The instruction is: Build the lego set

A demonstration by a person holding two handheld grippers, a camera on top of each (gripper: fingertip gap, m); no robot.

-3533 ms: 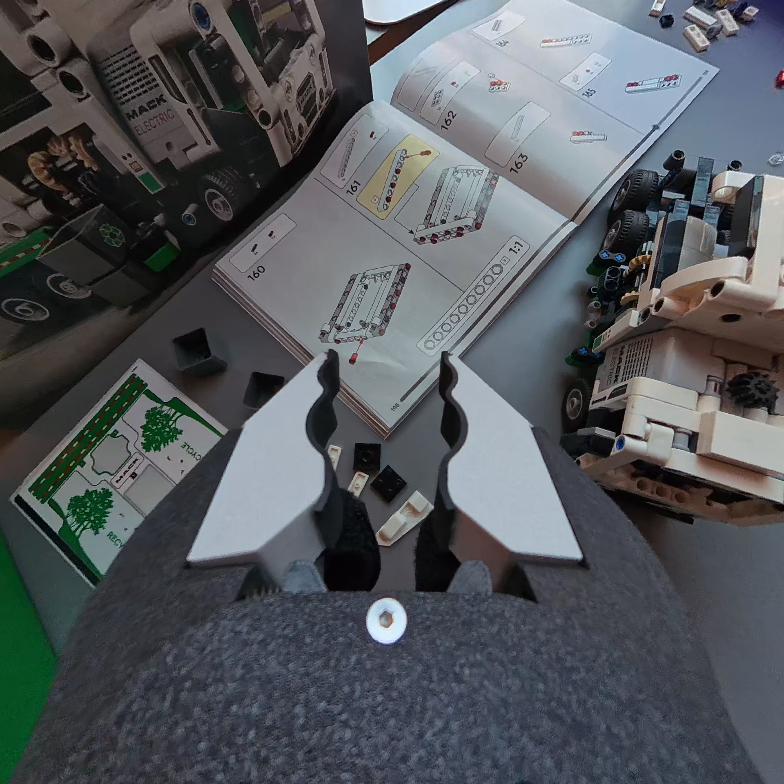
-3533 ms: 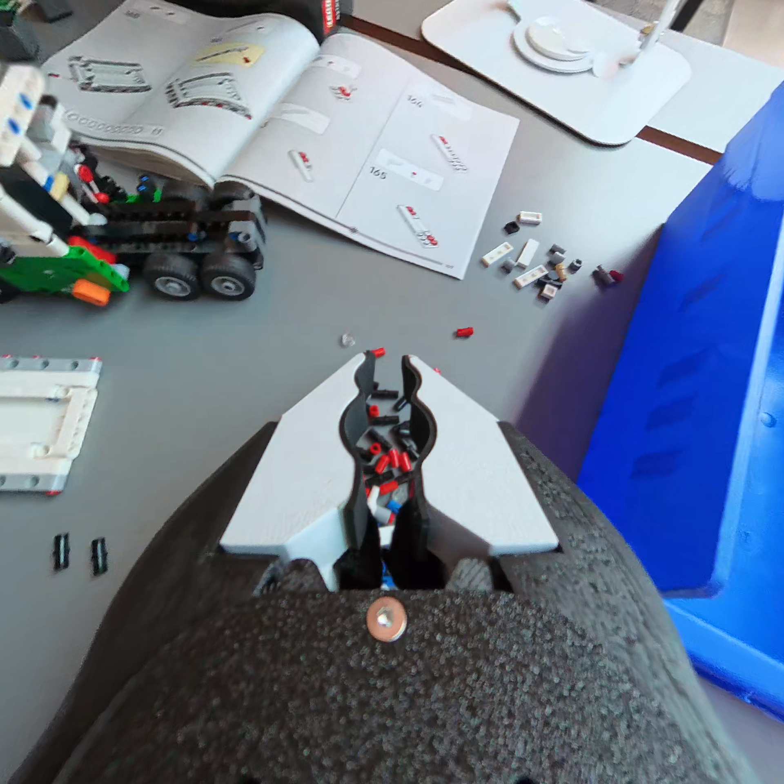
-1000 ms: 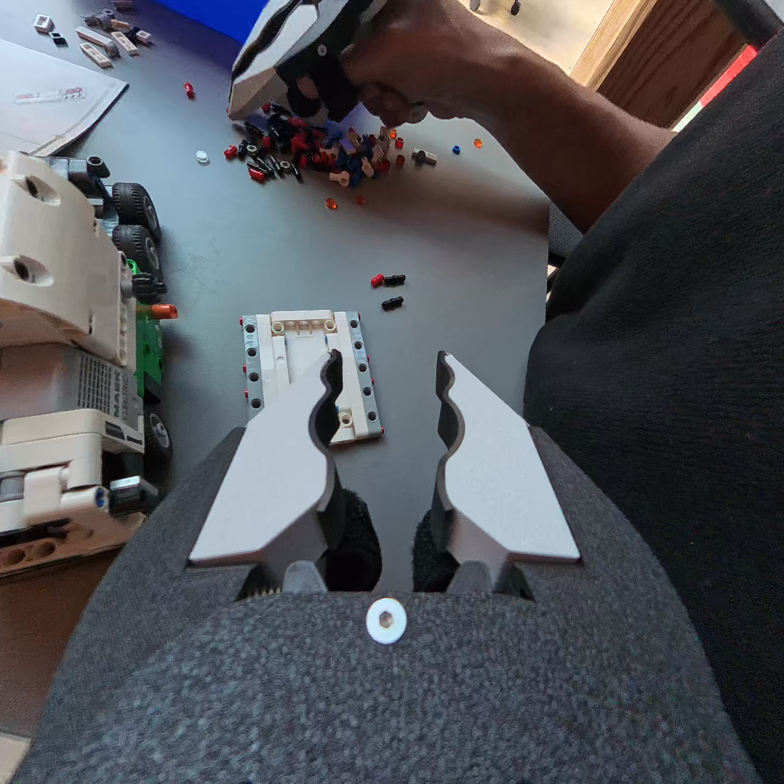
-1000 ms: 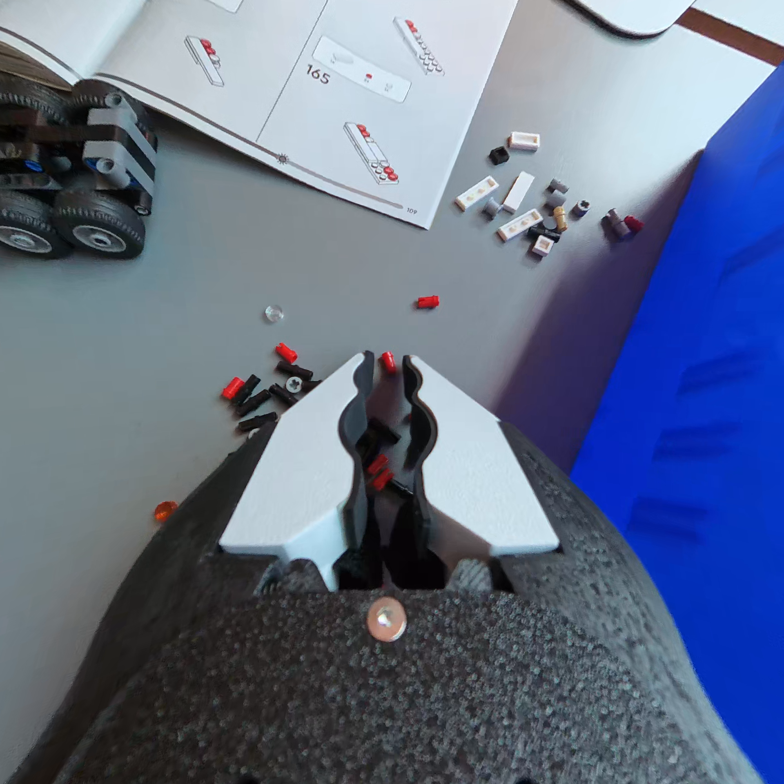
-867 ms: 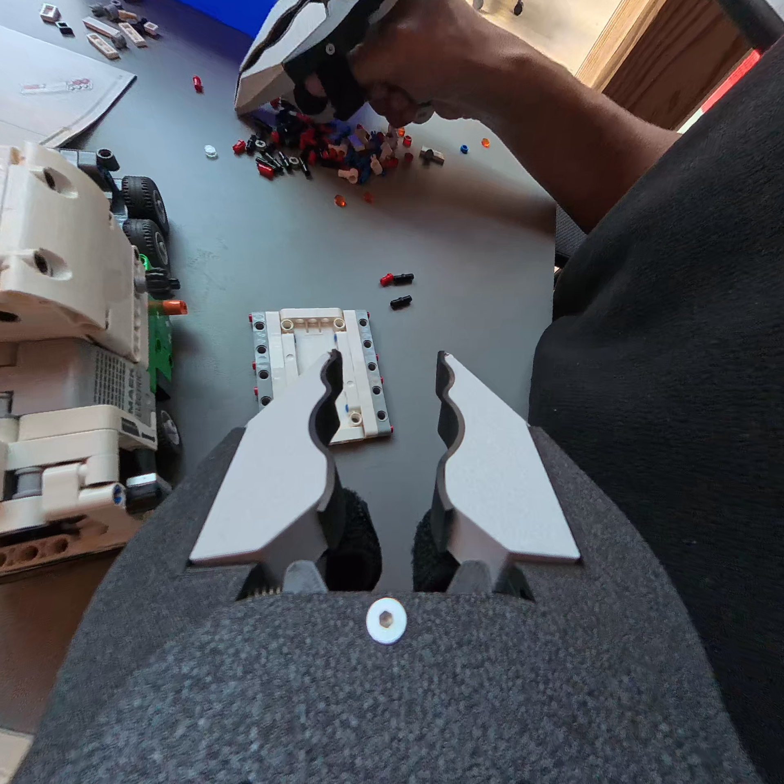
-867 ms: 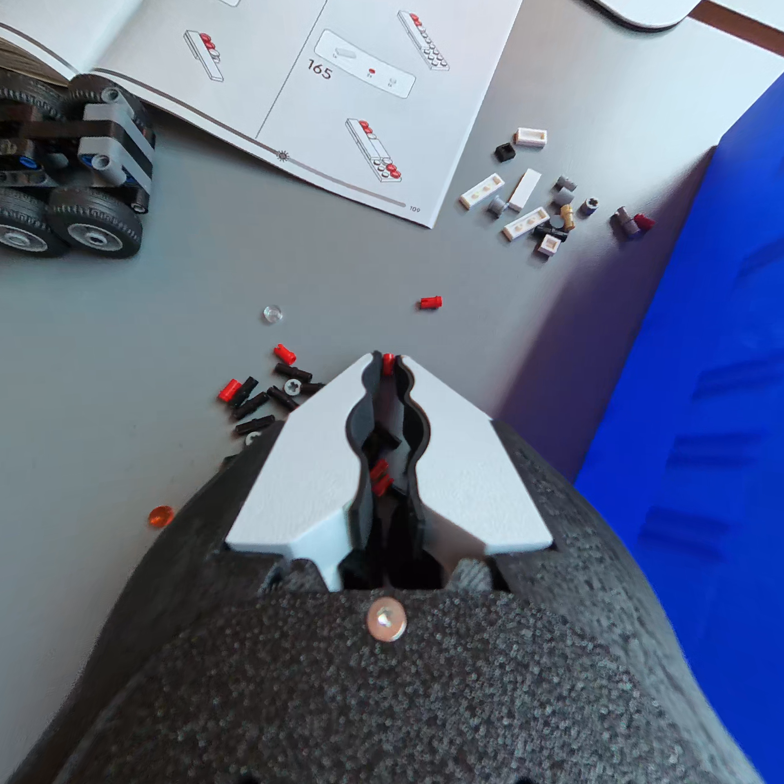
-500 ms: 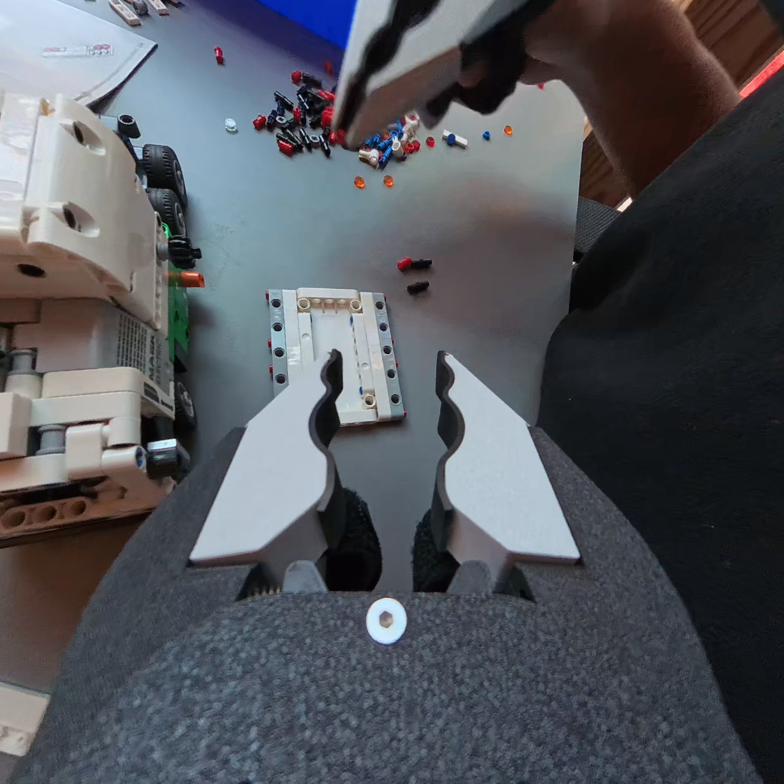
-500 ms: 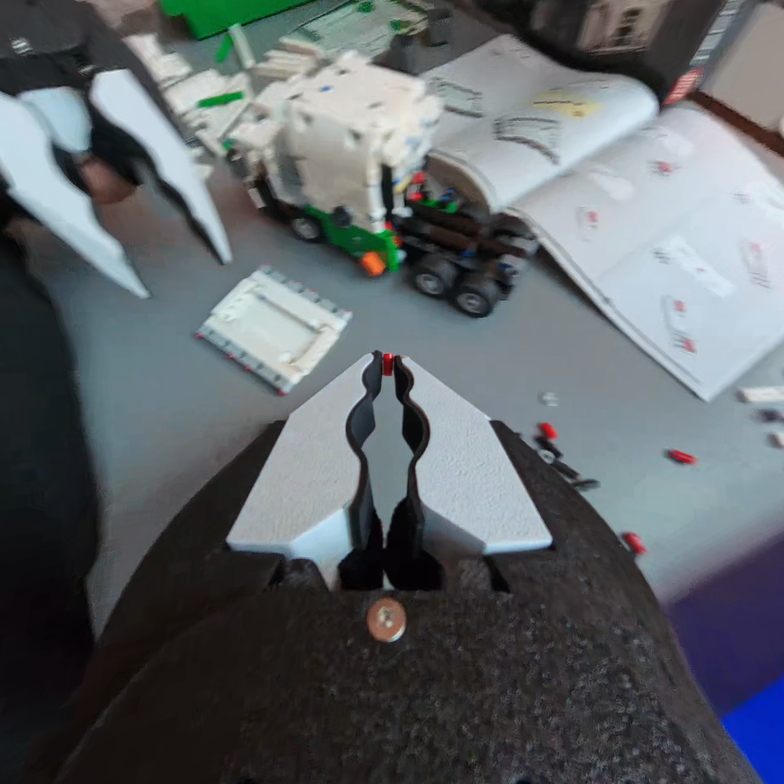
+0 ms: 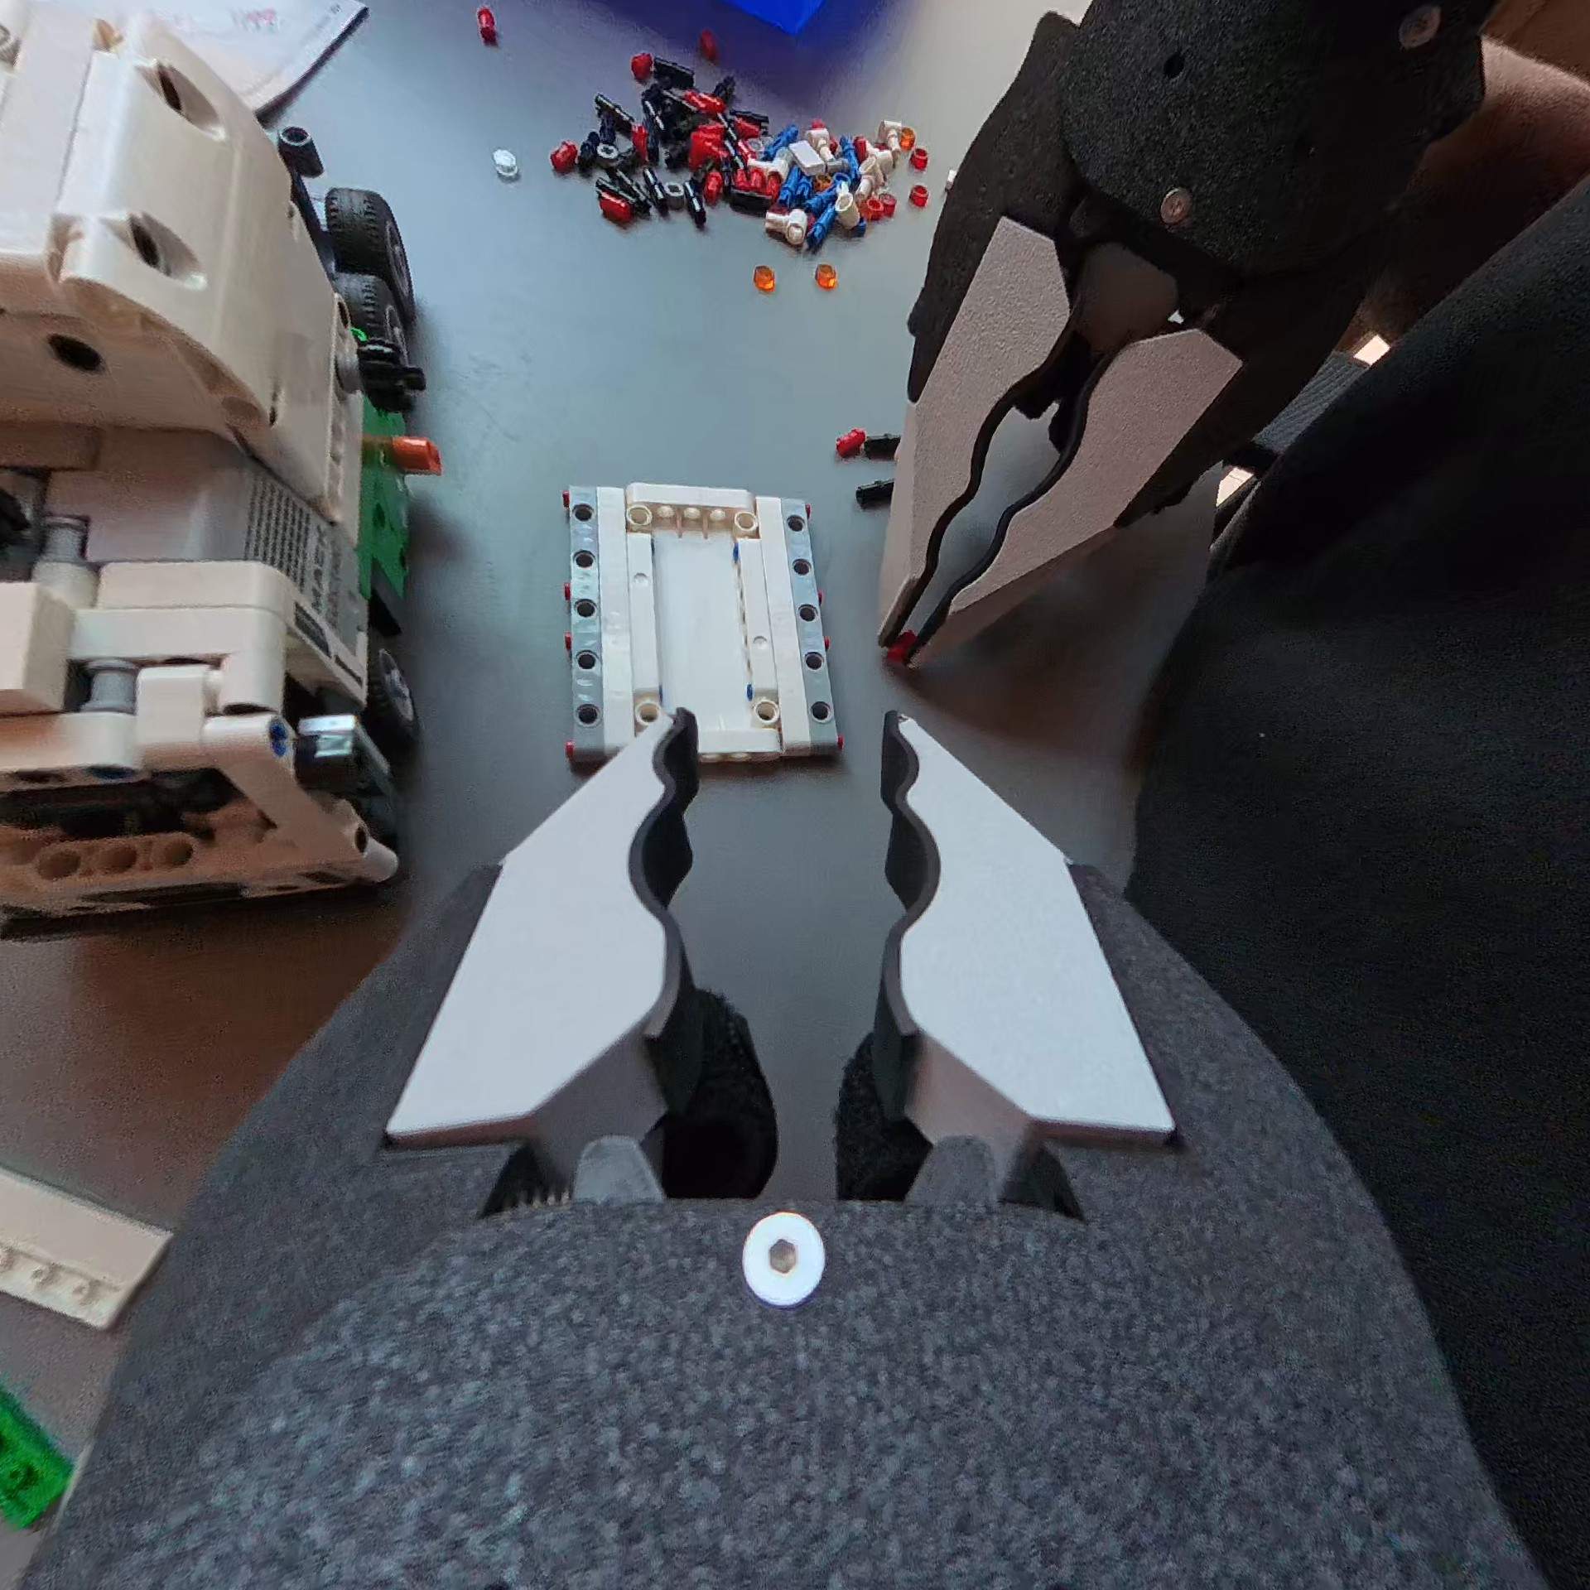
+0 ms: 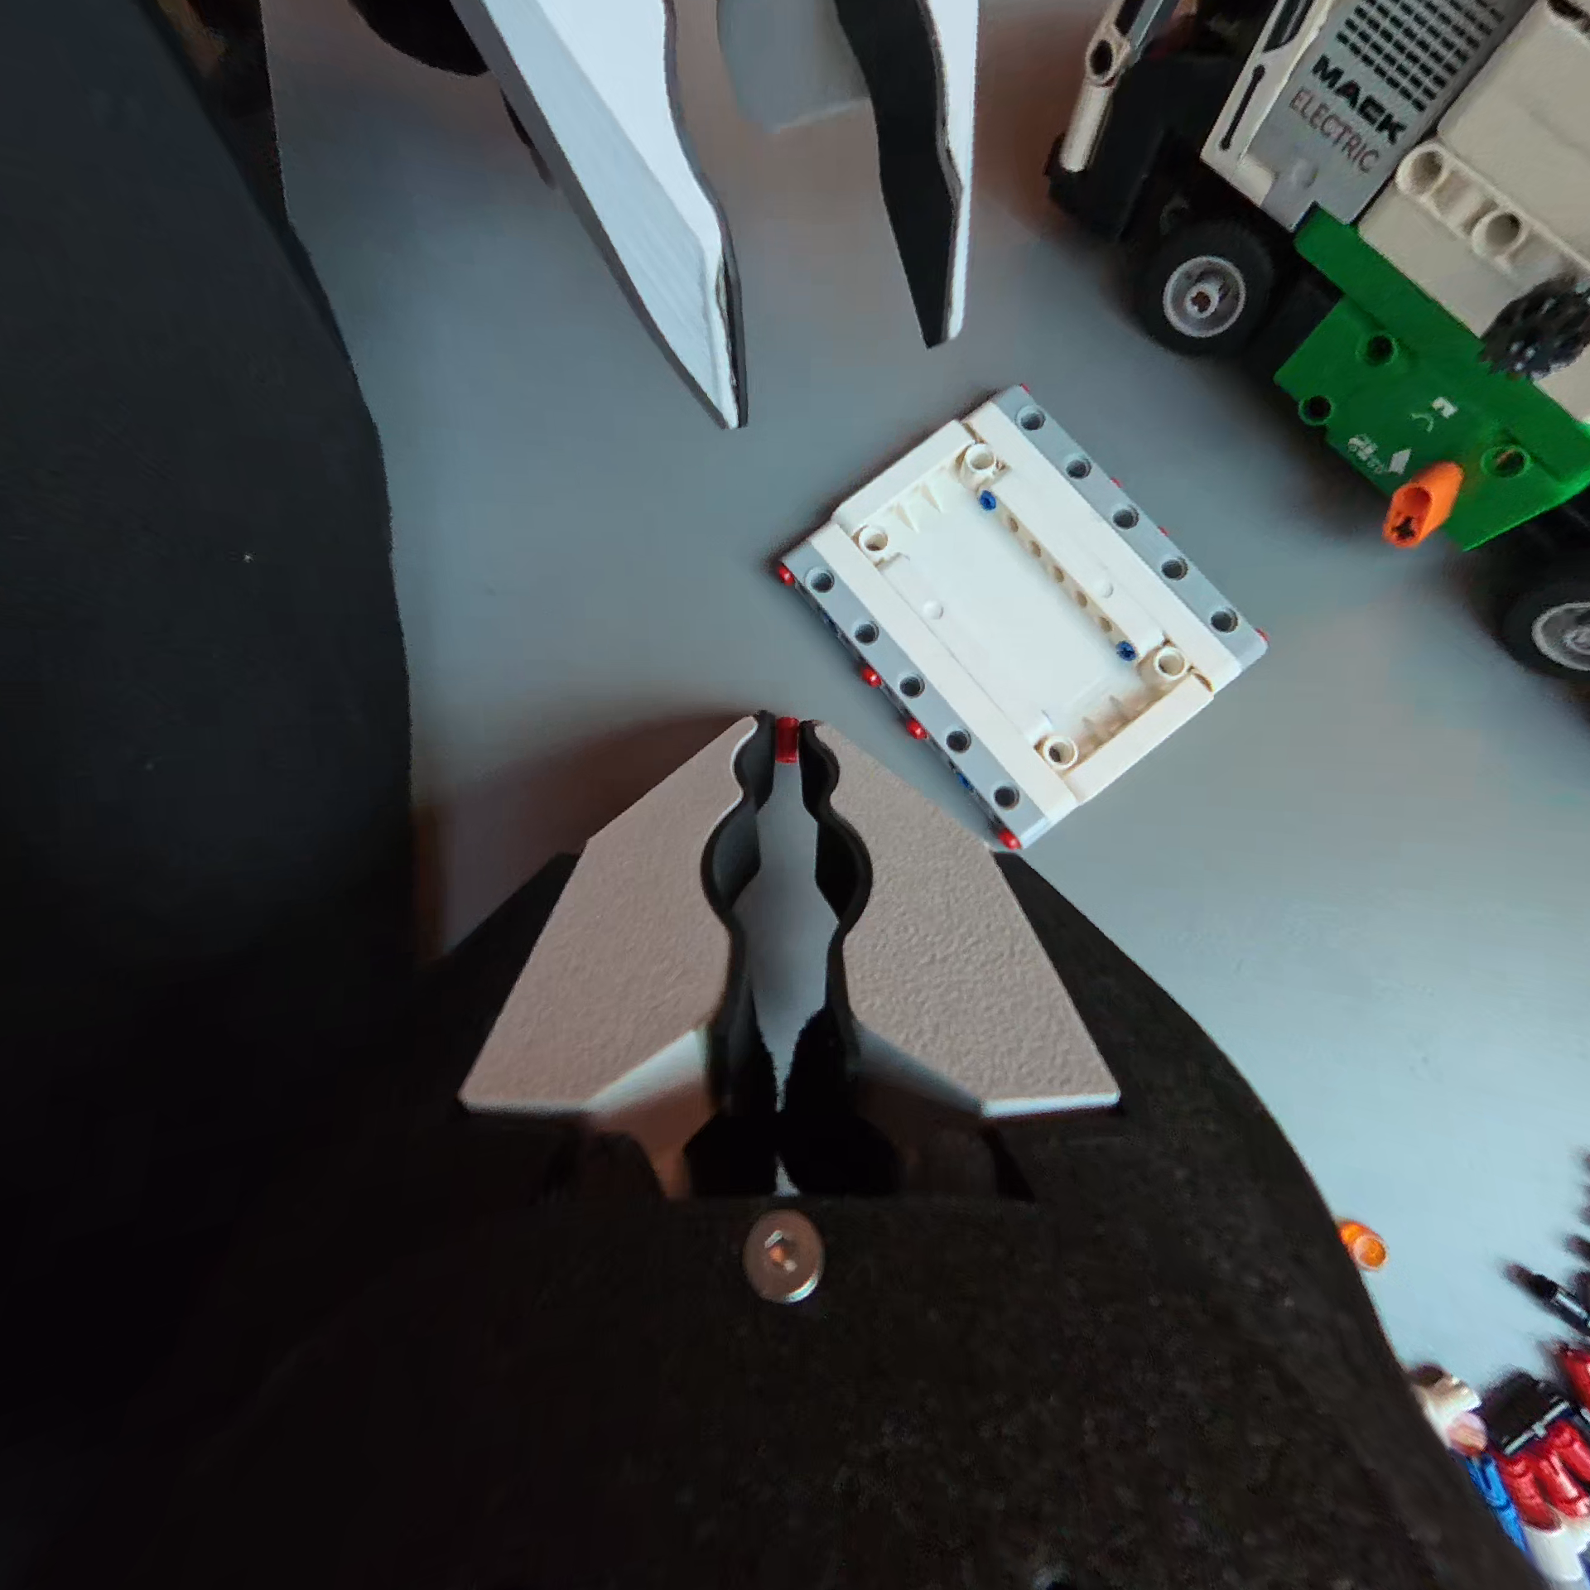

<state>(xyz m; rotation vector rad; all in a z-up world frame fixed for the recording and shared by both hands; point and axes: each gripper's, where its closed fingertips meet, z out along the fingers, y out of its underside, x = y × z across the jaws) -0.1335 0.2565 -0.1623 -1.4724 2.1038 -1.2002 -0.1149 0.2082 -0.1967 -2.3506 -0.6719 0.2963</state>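
Right gripper (image 10: 785, 731): fingers closed on a small red plastic pin (image 10: 785, 740), pinched at the very tips. In the left wrist view this gripper (image 9: 903, 645) sits at about 2 o'clock from the frame centre, tips angled down toward the dark grey tabletop (image 9: 602, 361), the red pin (image 9: 897, 647) visible at its tip.

Left gripper (image 9: 787, 727): fingers spread apart, nothing between them. Its tips hover just beside the near edge of the flat rectangular panel of white plates framed by two grey holed beams (image 9: 699, 618). In the right wrist view the same panel (image 10: 1019, 615) lies flat on the table at 2 o'clock from the right gripper's tips, near but apart; red pin ends project from its nearest grey beam.

White, green and black lego truck (image 9: 172, 482) stands at 9 o'clock of the panel in the left wrist view. Loose pile of red, black, blue and white small parts (image 9: 748, 176) lies at 12 o'clock, well apart from the panel. Two orange round studs (image 9: 791, 277) rest just below that pile.
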